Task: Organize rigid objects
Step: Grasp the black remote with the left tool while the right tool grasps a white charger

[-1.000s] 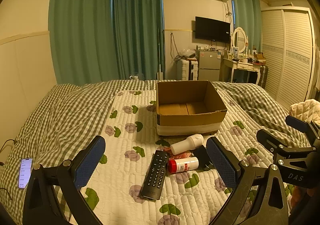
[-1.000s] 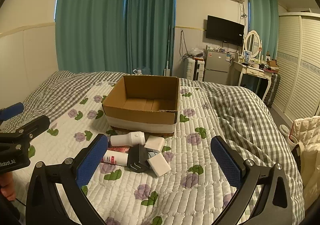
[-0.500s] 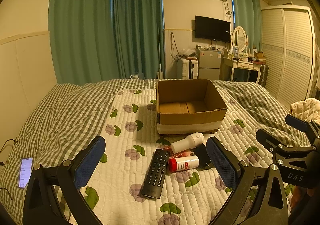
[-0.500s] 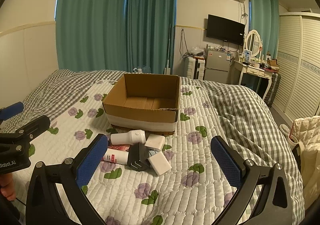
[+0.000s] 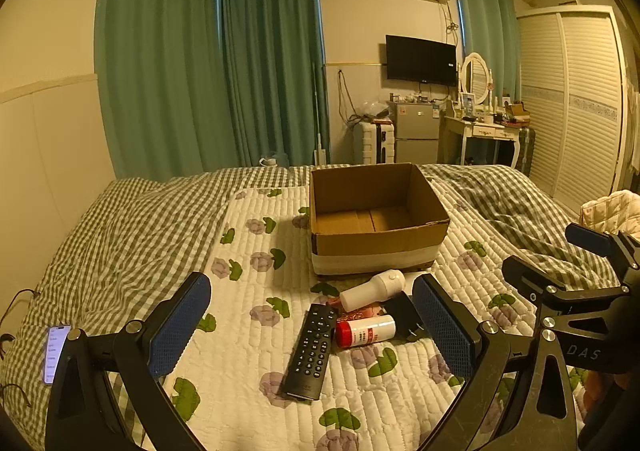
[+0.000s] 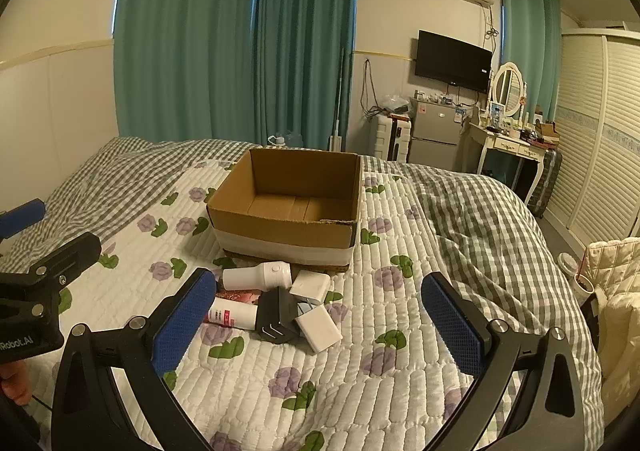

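An open, empty cardboard box [image 5: 376,219] [image 6: 288,211] sits on the quilted bed. In front of it lies a small pile: a black remote [image 5: 310,351], a red-capped white bottle [image 5: 366,331] [image 6: 232,317], a white handheld device [image 5: 372,285] [image 6: 258,275], a black adapter [image 5: 404,317] [image 6: 276,319] and two white blocks [image 6: 310,283] [image 6: 320,327]. My left gripper [image 5: 312,327] hovers open above the remote and bottle, holding nothing. My right gripper [image 6: 320,325] hovers open over the adapter and blocks, also holding nothing.
A lit phone [image 5: 56,351] lies at the bed's left edge. A checked blanket [image 6: 480,219] is bunched on the right side. A padded jacket [image 6: 616,291] lies at the far right. Green curtains, a fridge and a dressing table stand beyond the bed.
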`<state>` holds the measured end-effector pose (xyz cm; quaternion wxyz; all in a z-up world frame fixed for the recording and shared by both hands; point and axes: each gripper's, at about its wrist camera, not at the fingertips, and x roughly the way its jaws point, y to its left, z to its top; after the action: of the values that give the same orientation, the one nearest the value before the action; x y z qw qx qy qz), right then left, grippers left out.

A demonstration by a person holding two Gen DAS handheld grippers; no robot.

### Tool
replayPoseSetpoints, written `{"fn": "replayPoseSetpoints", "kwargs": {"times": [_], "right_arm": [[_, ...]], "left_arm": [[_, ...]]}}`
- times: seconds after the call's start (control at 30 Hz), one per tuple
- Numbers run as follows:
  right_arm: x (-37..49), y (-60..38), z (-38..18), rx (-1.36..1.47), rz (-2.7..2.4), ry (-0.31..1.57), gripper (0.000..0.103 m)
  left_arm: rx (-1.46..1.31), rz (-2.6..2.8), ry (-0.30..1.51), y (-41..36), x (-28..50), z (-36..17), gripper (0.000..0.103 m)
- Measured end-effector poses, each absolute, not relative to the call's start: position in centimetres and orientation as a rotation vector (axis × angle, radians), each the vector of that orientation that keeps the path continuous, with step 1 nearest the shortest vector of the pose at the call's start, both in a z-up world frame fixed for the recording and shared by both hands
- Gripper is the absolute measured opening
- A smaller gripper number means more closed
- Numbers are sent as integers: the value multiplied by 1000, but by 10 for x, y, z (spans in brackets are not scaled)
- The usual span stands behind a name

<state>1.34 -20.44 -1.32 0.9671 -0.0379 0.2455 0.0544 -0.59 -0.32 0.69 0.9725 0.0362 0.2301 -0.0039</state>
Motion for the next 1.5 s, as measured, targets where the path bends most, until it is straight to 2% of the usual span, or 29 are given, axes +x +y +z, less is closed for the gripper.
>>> {"fn": "replayPoseSetpoints", "kwargs": {"times": [0.17, 0.37, 0.63, 0.77, 0.87, 0.9, 0.93, 0.97, 1.1, 1.37, 1.43, 1.5], "right_arm": [[32, -202, -8, -127, 154, 580, 103], [77, -214, -22, -190, 208, 709, 103], [135, -210, -97, -266, 251, 907, 103], [146, -203, -120, -266, 289, 994, 103], [149, -200, -127, -276, 301, 1030, 103], [150, -200, -130, -281, 299, 1042, 103], [151, -200, -134, -283, 297, 1057, 103], [152, -201, -136, -280, 296, 1073, 103], [153, -201, -135, -274, 300, 1087, 102], [169, -194, -137, -372, 309, 1125, 101], [179, -196, -149, -353, 320, 1174, 99], [187, -197, -161, -340, 327, 1218, 92]], "left_arm": [[111, 24, 538, 0, 13, -6, 103], [131, 69, 746, 17, 61, -62, 101], [167, 60, 952, 11, 103, -133, 81], [169, 62, 1026, 8, 119, -153, 81], [164, 39, 1050, 4, 125, -159, 66], [175, 20, 1054, 0, 126, -161, 54], [177, -3, 1061, -1, 126, -161, 39], [172, -32, 1069, -4, 125, -161, 35], [160, -30, 1047, -4, 121, -155, 30], [72, -34, 970, 9, 114, -114, 30], [74, -30, 957, 9, 115, -109, 30], [70, -26, 950, 11, 115, -106, 30]]}}
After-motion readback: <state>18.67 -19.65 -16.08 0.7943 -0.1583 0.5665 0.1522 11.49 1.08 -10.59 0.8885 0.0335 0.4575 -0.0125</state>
